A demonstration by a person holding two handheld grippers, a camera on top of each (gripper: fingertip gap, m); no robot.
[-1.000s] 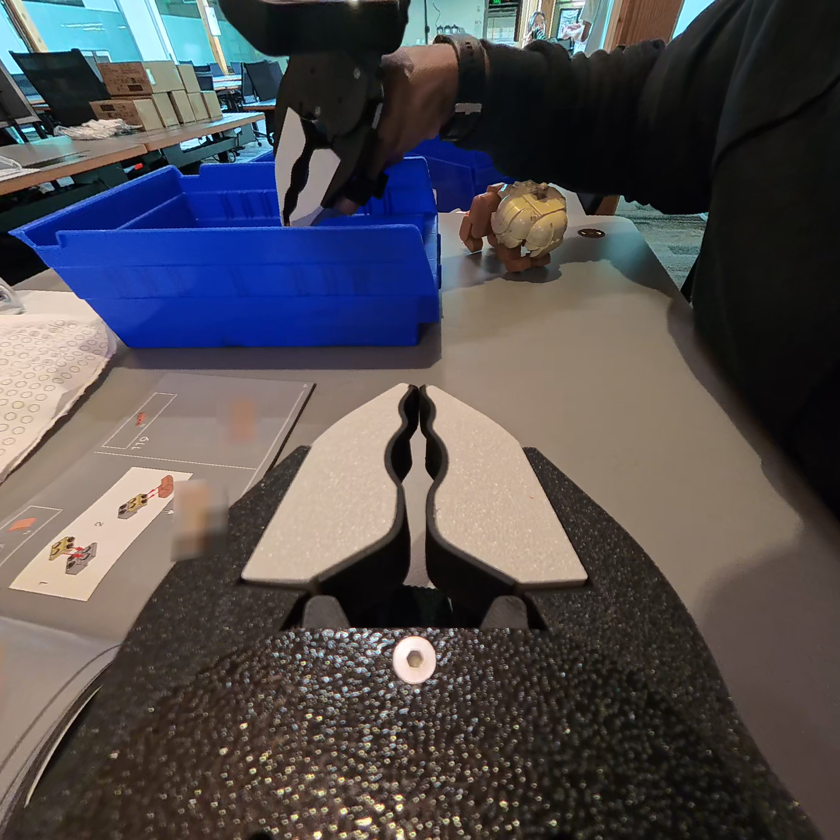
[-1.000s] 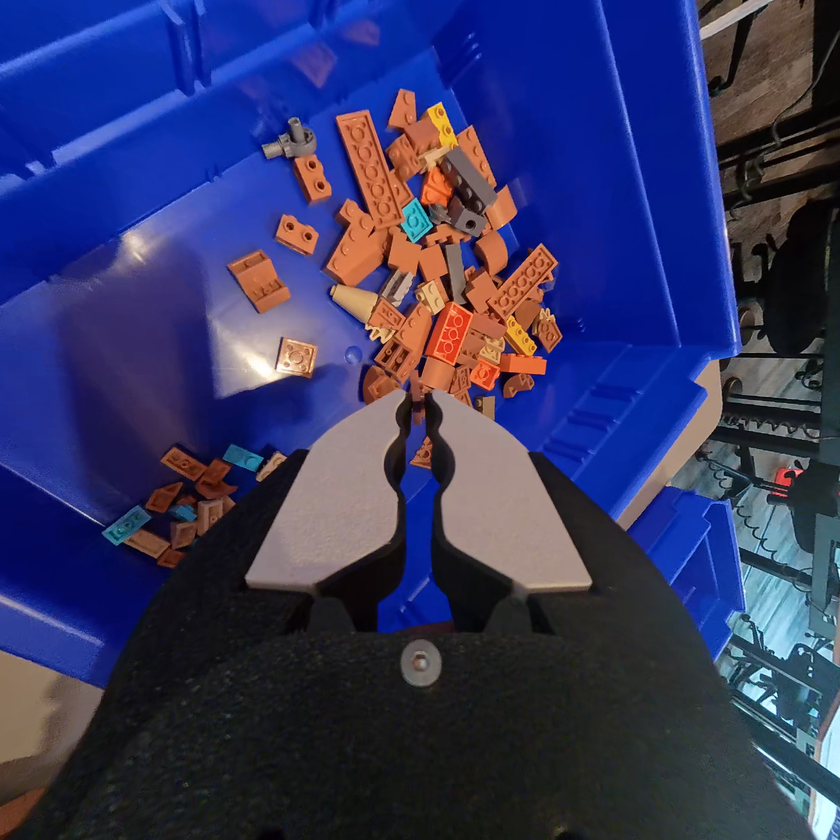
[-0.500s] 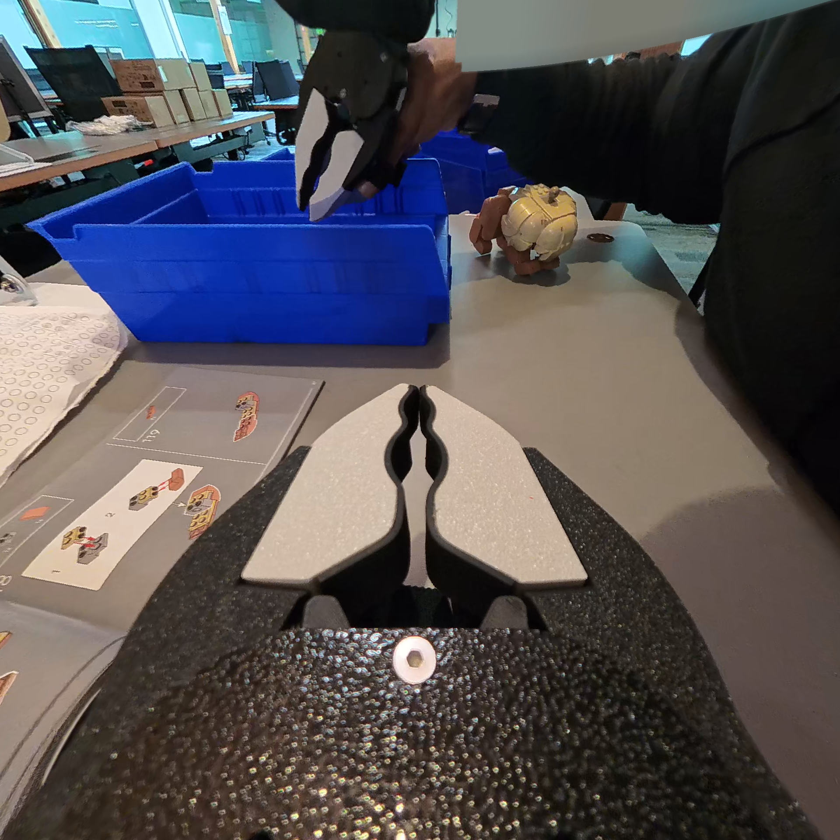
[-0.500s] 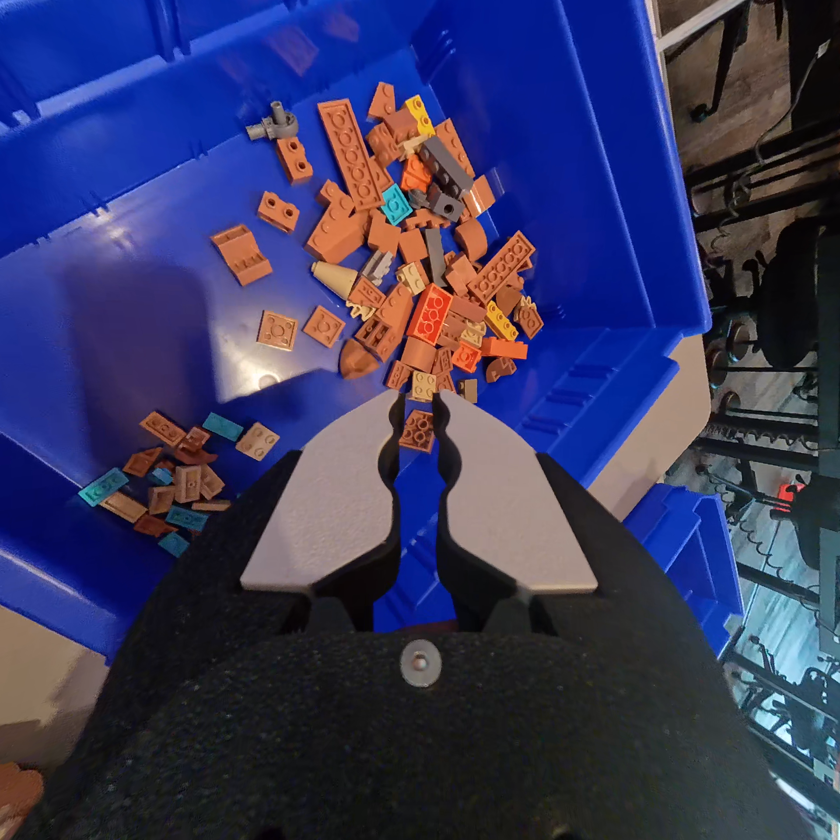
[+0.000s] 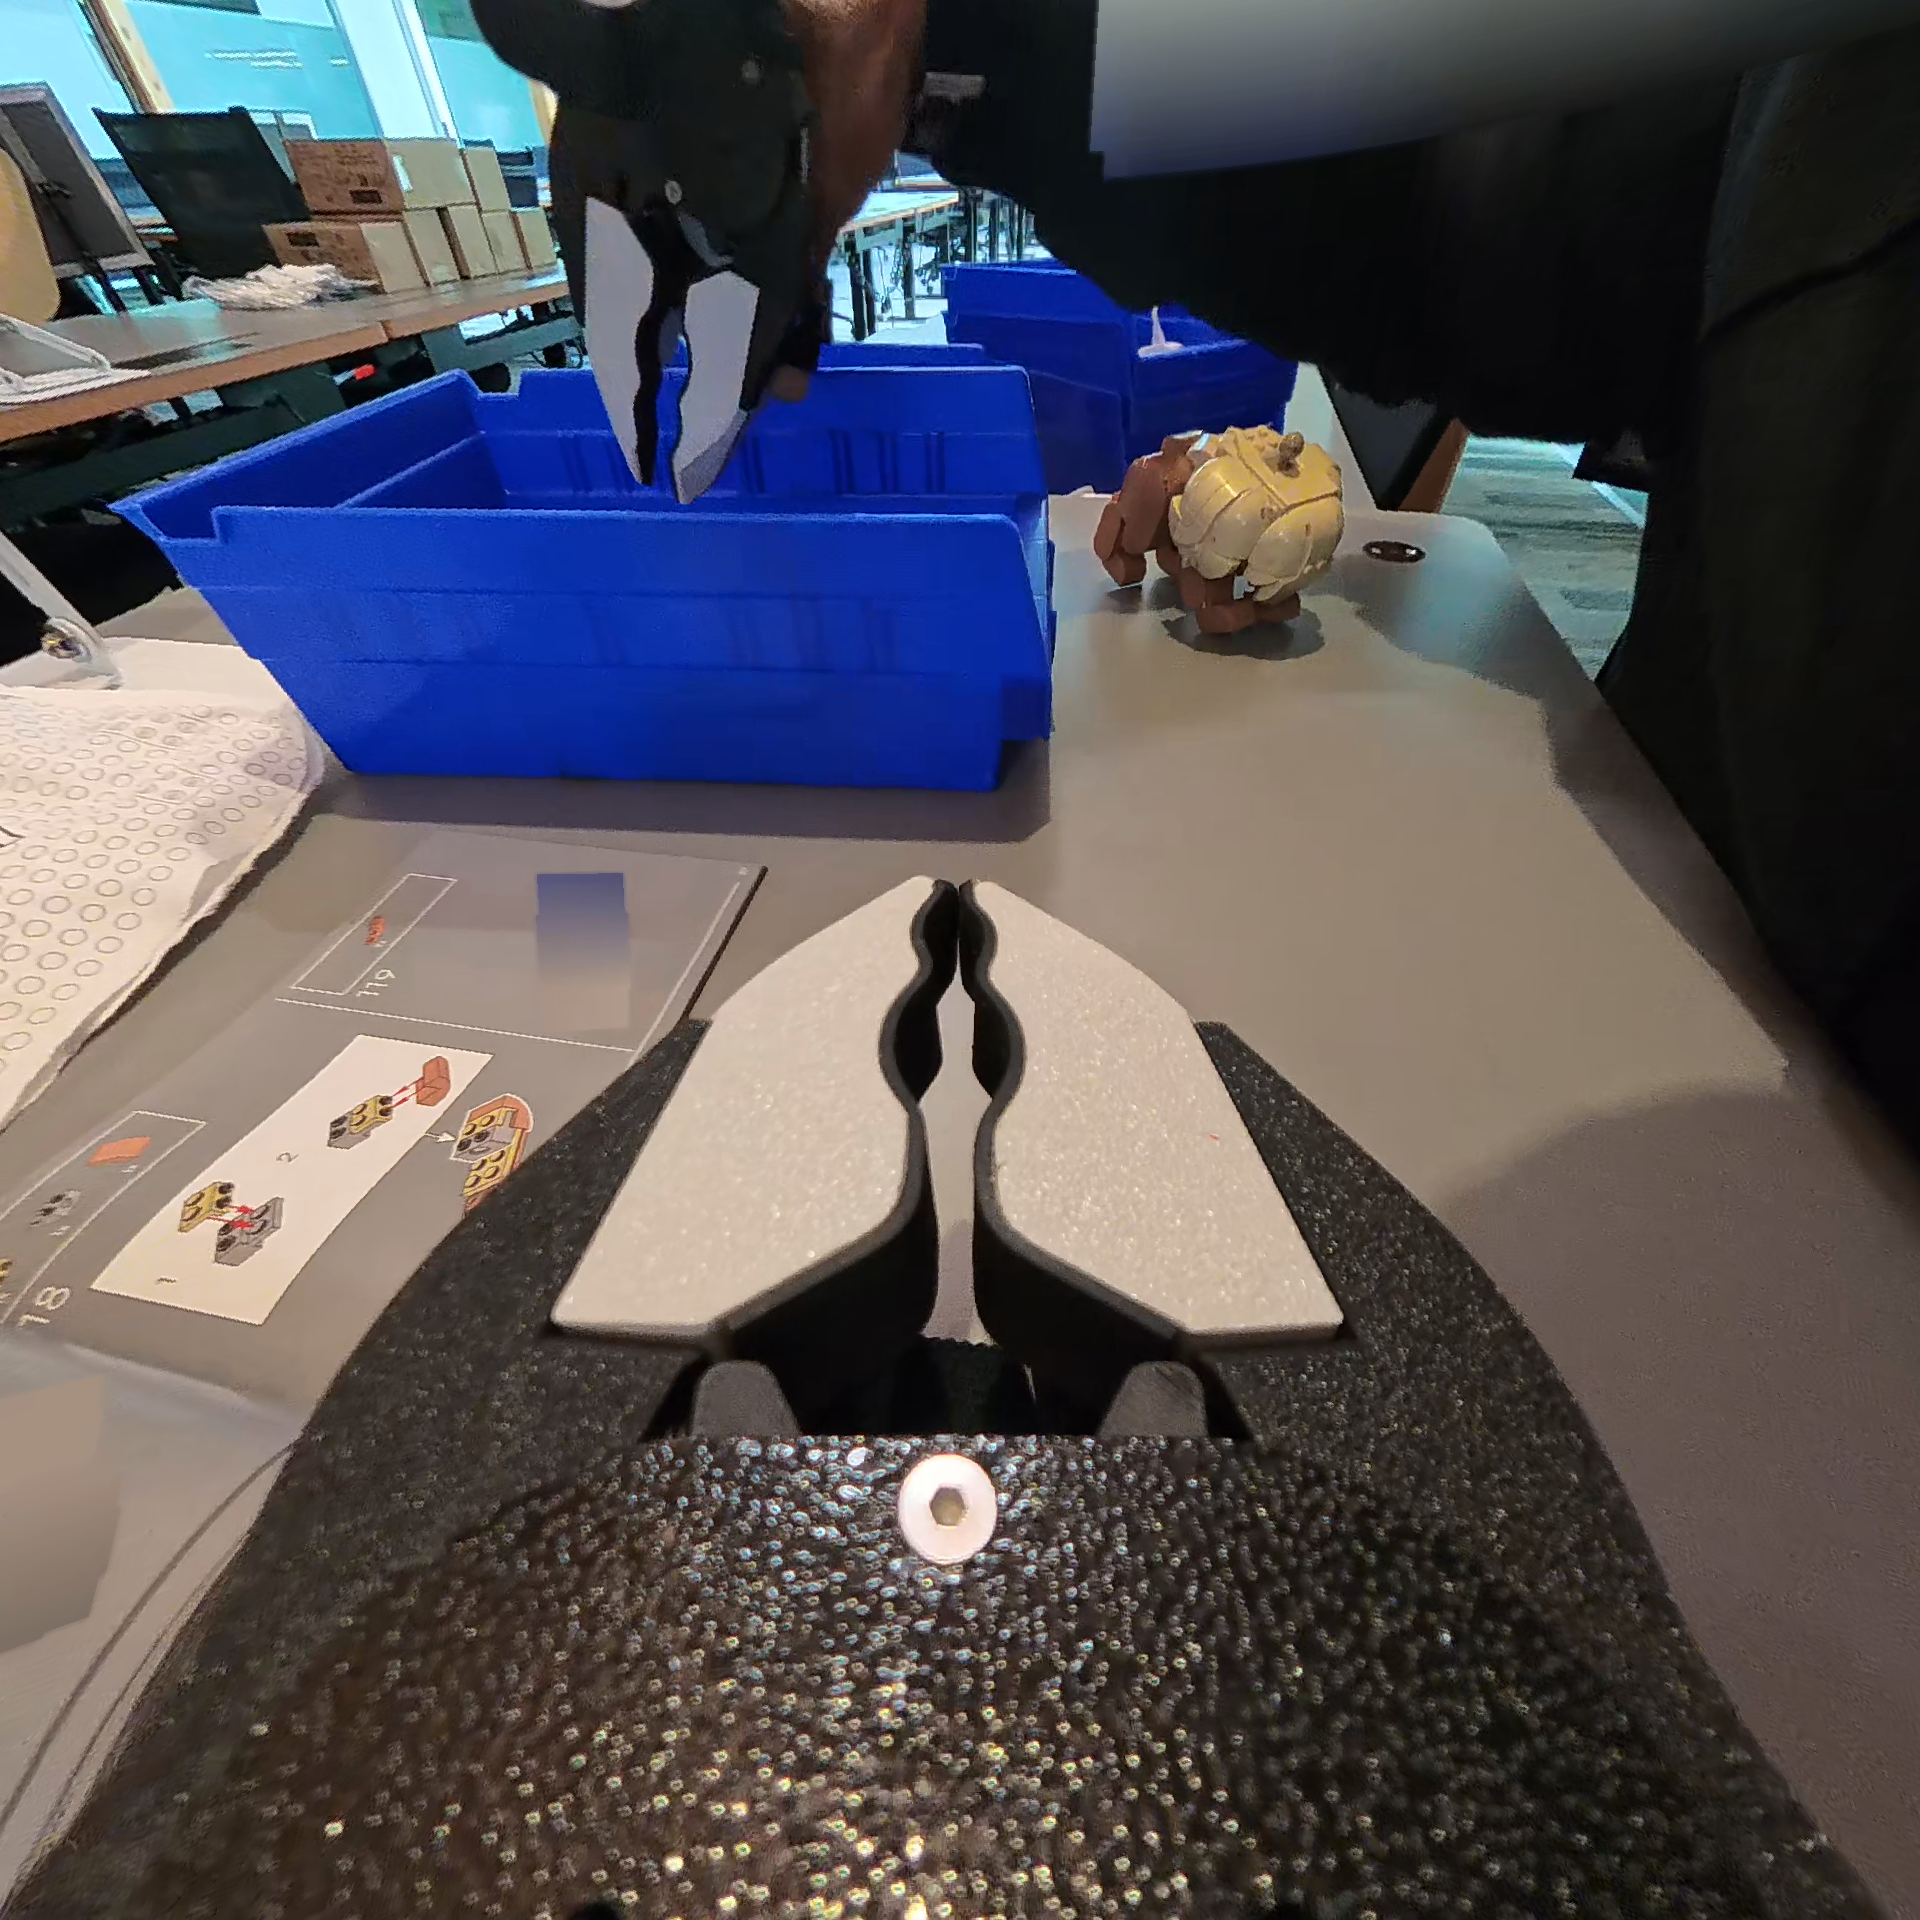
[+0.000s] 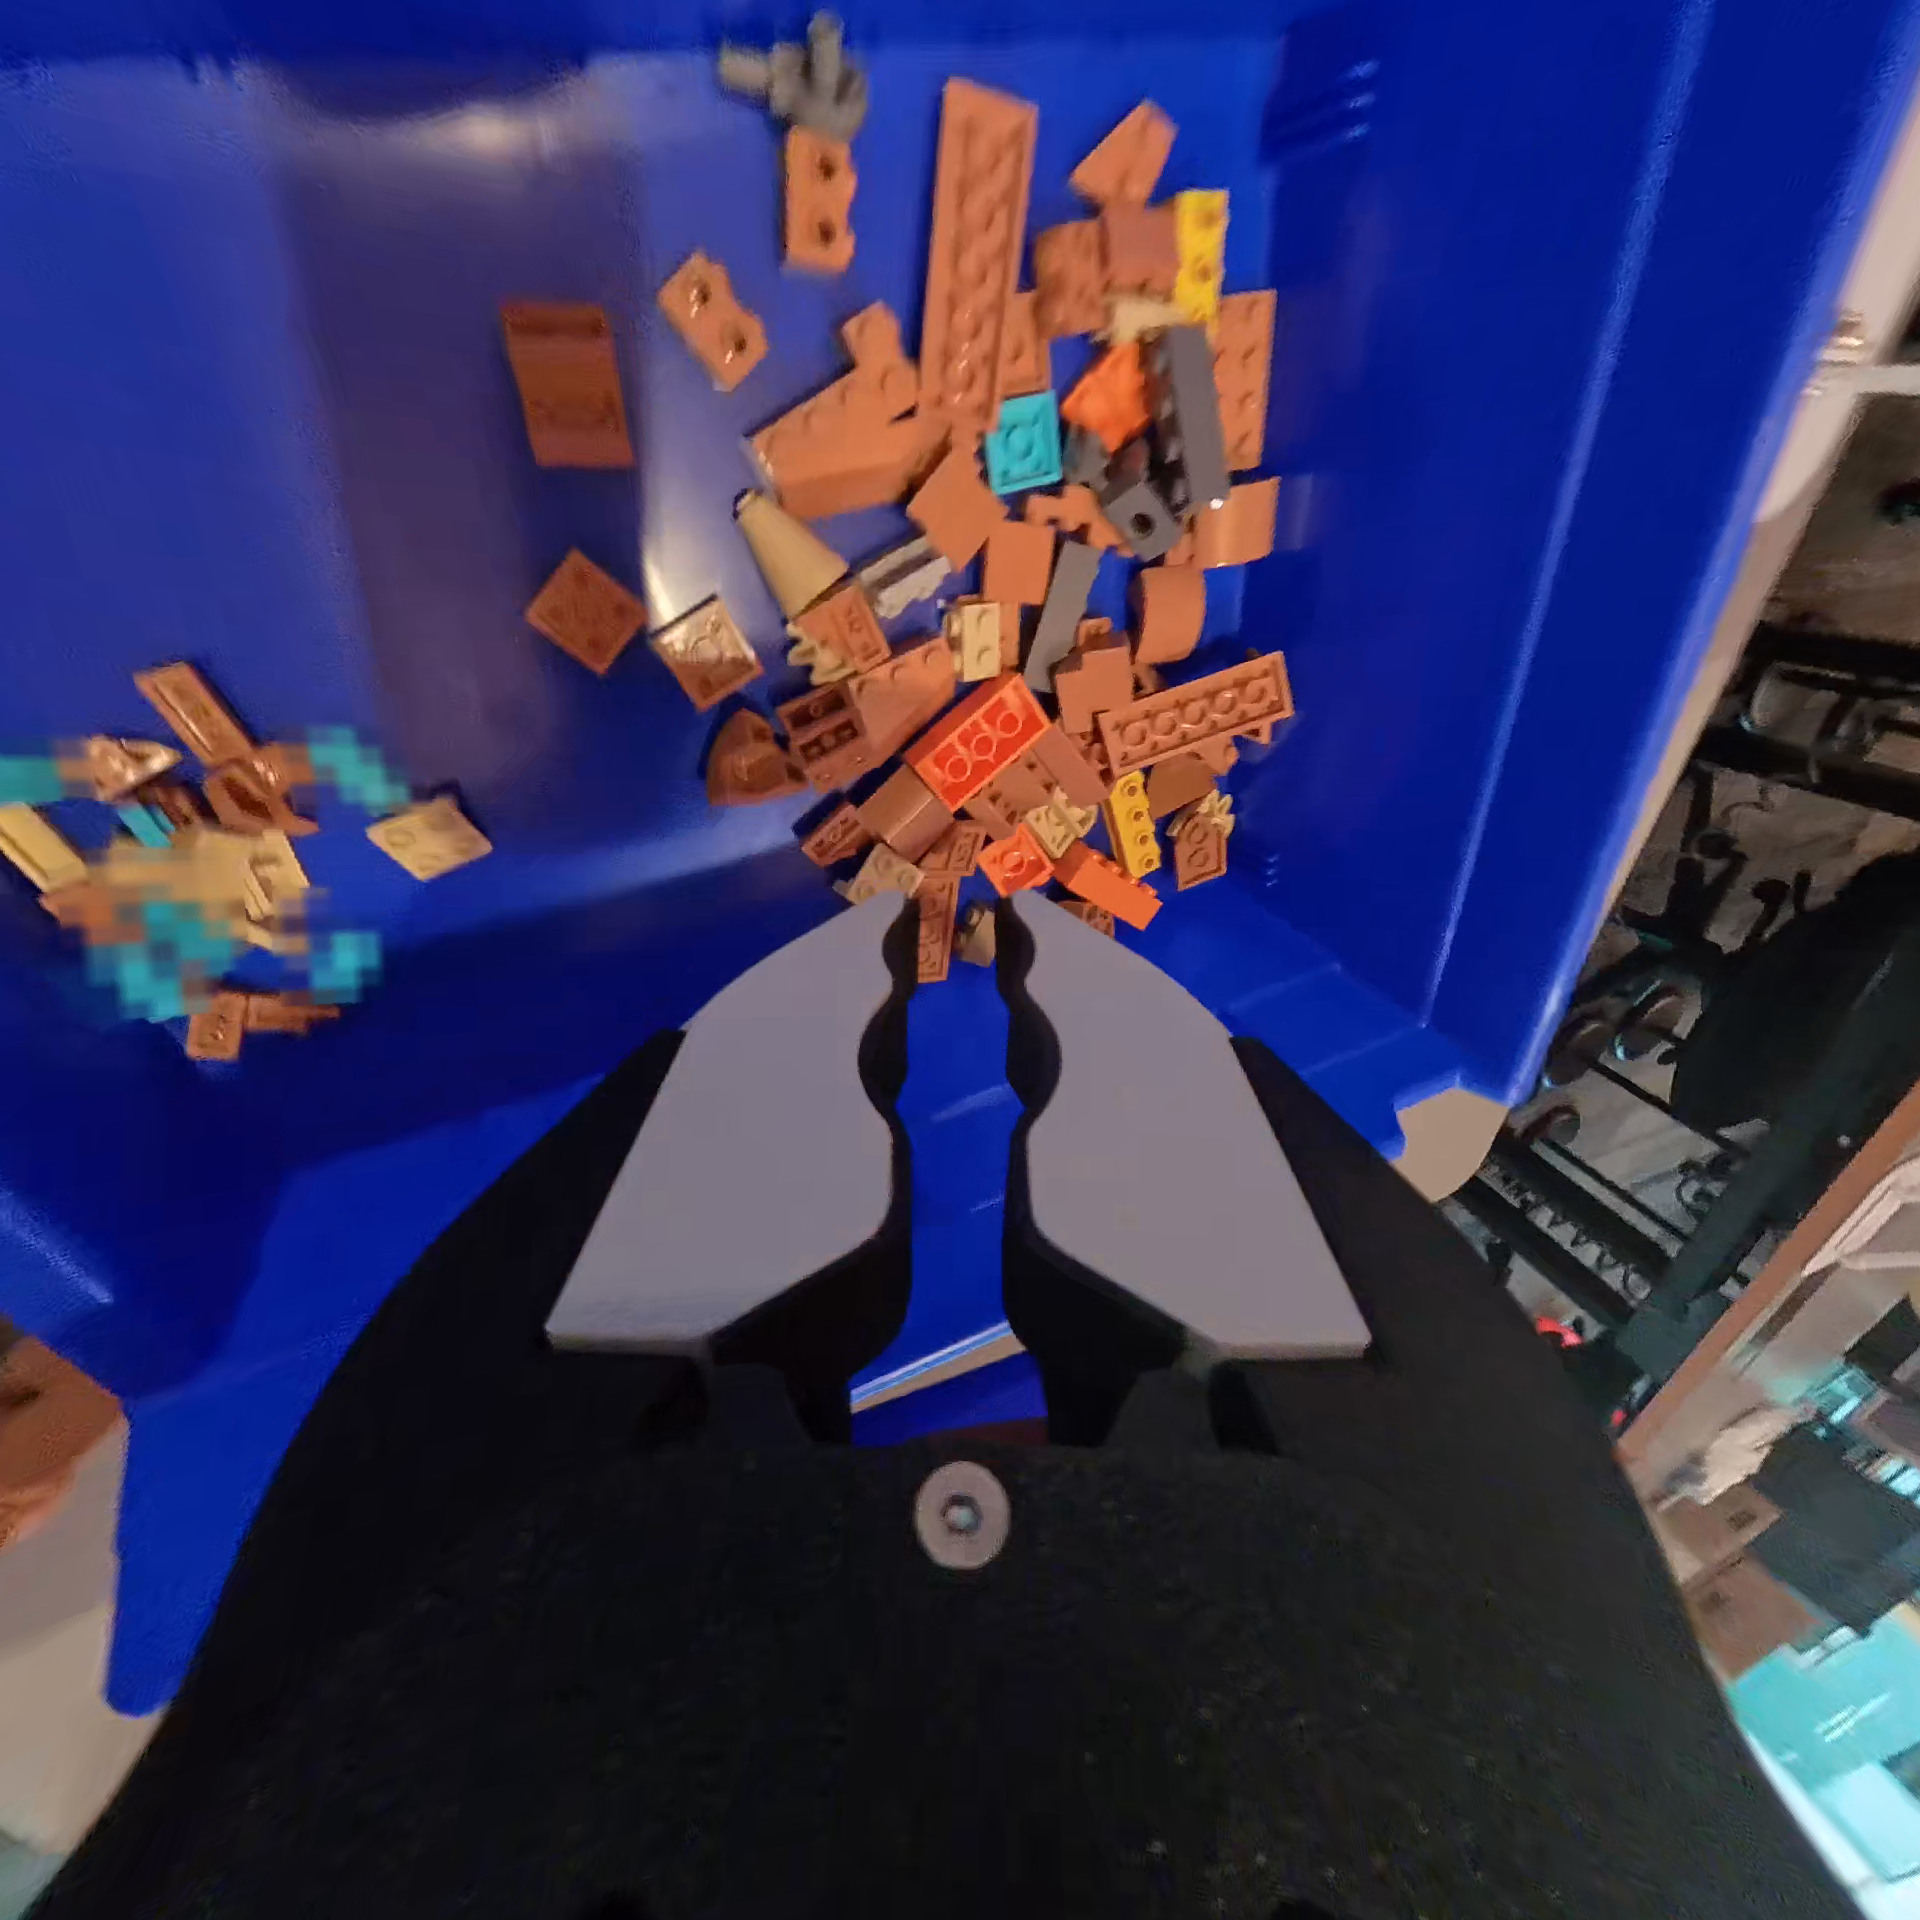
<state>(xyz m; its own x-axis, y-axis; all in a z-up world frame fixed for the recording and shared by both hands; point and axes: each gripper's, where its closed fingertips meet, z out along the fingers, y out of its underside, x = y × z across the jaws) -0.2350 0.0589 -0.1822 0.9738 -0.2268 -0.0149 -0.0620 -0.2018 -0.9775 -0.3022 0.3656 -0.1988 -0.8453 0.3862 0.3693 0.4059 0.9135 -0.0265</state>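
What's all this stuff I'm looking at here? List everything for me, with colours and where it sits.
Blue bin: one, on the grey table, holding the bricks.
Loose toy bricks: many, mostly brown, some orange, yellow, teal, grey, tan; piled in the bin, with a smaller scatter to the left.
Brick model: one, cream and brown, rounded, on the table right of the bin.
Instruction booklet: one, grey pages, open at front left.
White dotted sheet: one, far left.
More blue bins: behind.
Cardboard boxes: several, on a background desk.
Left gripper: shut, above the table.
Right gripper: open, tips at the brick pile.
Person's dark sleeve: upper right.
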